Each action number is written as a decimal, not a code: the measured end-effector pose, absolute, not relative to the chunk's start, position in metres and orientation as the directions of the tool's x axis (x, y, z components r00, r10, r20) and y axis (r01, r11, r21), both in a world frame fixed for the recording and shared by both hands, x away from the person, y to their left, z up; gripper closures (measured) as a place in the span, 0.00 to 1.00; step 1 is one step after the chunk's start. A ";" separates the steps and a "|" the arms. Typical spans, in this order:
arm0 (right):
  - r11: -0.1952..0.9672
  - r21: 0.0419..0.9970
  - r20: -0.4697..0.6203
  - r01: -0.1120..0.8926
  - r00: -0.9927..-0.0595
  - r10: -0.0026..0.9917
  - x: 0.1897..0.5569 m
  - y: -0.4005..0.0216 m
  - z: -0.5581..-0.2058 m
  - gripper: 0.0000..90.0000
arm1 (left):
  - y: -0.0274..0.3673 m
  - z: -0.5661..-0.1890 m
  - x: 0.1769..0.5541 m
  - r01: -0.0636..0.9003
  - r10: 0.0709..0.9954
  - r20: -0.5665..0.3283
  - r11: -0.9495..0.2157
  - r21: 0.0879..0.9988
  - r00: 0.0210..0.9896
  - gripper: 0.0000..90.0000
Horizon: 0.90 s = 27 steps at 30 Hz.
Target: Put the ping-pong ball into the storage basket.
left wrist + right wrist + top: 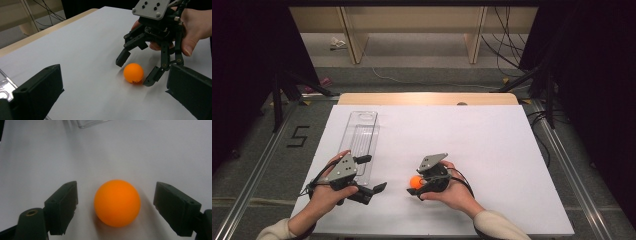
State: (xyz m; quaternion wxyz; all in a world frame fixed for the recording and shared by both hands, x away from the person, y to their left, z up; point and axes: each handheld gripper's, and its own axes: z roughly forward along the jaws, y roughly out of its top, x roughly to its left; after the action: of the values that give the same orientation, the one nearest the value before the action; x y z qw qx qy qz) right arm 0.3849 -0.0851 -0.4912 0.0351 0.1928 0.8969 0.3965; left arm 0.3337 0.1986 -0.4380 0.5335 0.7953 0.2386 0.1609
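Note:
An orange ball (pixel 415 182) (pixel 133 72) (pixel 117 202) rests on the white table sheet (pixel 472 145). My right gripper (pixel 414 183) (pixel 133 72) (pixel 116 208) is open and straddles the ball, one jaw on each side, with a gap showing on both sides in the right gripper view. A hand holds it from the right. My left gripper (pixel 373 173) (pixel 113 95) is open with nothing between its jaws, a short way left of the ball and pointing toward it.
A long clear plastic tray (pixel 362 135) (pixel 90 123) lies on the left part of the sheet, just beyond the left gripper. The table's wooden far edge (pixel 427 98) borders the sheet. Black stands and cables flank the table.

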 end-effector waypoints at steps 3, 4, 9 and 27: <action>0.616 0.721 0.090 0.318 -0.924 0.372 0.385 -0.085 -0.492 0.26 | 0.199 -0.438 0.334 0.208 0.551 0.001 -0.316 0.926 0.834 0.00; 0.616 0.721 0.090 0.318 -0.924 0.372 0.385 -0.085 -0.492 0.26 | 0.199 -0.438 0.334 0.208 0.551 0.001 -0.316 0.926 0.835 0.00; 0.622 0.714 0.088 0.320 -0.923 0.374 0.385 -0.084 -0.493 0.30 | 0.199 -0.438 0.334 0.207 0.551 0.001 -0.315 0.926 0.834 0.00; 0.641 0.701 0.072 0.313 -0.925 0.374 0.386 -0.083 -0.495 0.49 | 0.199 -0.438 0.334 0.207 0.551 0.001 -0.316 0.926 0.835 0.00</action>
State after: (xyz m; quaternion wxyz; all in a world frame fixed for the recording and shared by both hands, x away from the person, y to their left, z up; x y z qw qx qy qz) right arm 0.3858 -0.0830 -0.4947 0.0397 0.1898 0.9049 0.3789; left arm 0.3336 0.1986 -0.4380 0.5341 0.7950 0.2383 0.1609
